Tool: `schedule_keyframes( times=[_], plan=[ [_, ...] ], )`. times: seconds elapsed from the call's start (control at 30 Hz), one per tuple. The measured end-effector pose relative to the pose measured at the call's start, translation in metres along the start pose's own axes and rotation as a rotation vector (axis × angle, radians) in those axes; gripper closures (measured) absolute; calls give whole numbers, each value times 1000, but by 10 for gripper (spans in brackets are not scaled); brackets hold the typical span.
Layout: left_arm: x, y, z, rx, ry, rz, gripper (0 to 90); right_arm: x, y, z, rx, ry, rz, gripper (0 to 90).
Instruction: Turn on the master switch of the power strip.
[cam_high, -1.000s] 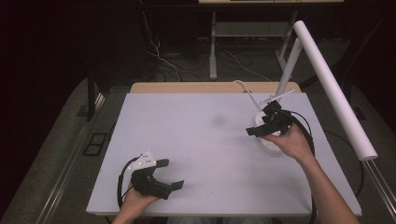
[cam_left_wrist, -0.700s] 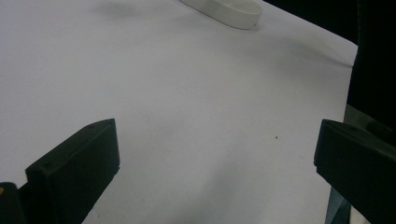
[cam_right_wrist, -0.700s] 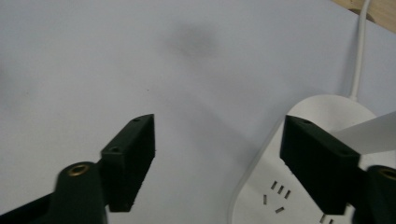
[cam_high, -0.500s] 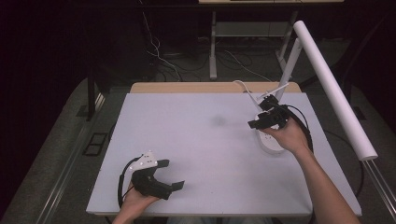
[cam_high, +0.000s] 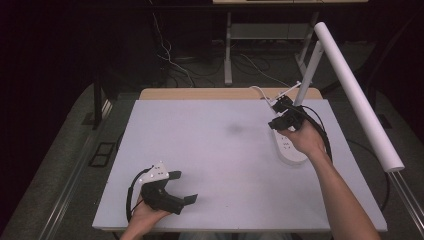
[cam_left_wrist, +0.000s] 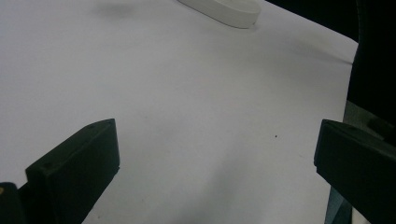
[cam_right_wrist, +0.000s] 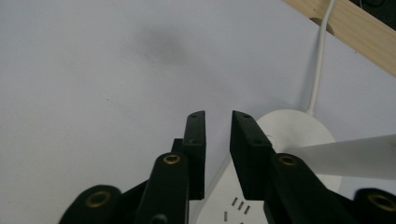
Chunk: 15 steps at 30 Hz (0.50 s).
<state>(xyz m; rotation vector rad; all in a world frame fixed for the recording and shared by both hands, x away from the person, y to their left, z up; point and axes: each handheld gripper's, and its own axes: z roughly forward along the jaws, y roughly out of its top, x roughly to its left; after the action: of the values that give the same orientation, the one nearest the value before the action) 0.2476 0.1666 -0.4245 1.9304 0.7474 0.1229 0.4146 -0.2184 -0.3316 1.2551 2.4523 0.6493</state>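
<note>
At the near left edge of the white surface (cam_high: 225, 150), the left gripper (cam_high: 182, 187) rests in the person's left hand (cam_high: 145, 217), lying low with its jaws spread wide apart and nothing but bare surface between them; the left gripper view shows the two black jaws standing far from each other. A grey three-cornered plate sits on top of it and its cable loops round the near side.

Toward the middle of the surface there is a faint dark smudge (cam_high: 235, 129).

Further right, toward the far edge, the right gripper (cam_high: 278, 116) hangs over the far end of a white power strip (cam_high: 290, 150), which lies flat on the right part of the surface, its white cord (cam_right_wrist: 320, 60) running off toward the wooden strip (cam_high: 200, 94) at the back. The jaws have just been closing and now stand close together with a narrow slit left; in the right gripper view nothing sits between them, and the strip's rounded end shows just beneath and beyond the tips. The right hand (cam_high: 307, 140) covers part of the strip.

Rightmost, a long white tube (cam_high: 357, 95) slants above the edge of the surface.
</note>
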Motion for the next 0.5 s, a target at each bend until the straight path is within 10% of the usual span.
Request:
schedule_keyframes(
  times=[0.5],
  plan=[
    [-1, 0, 0, 5, -5, 4, 0, -7, 8, 17, 45, -92, 4, 892]
  ],
)
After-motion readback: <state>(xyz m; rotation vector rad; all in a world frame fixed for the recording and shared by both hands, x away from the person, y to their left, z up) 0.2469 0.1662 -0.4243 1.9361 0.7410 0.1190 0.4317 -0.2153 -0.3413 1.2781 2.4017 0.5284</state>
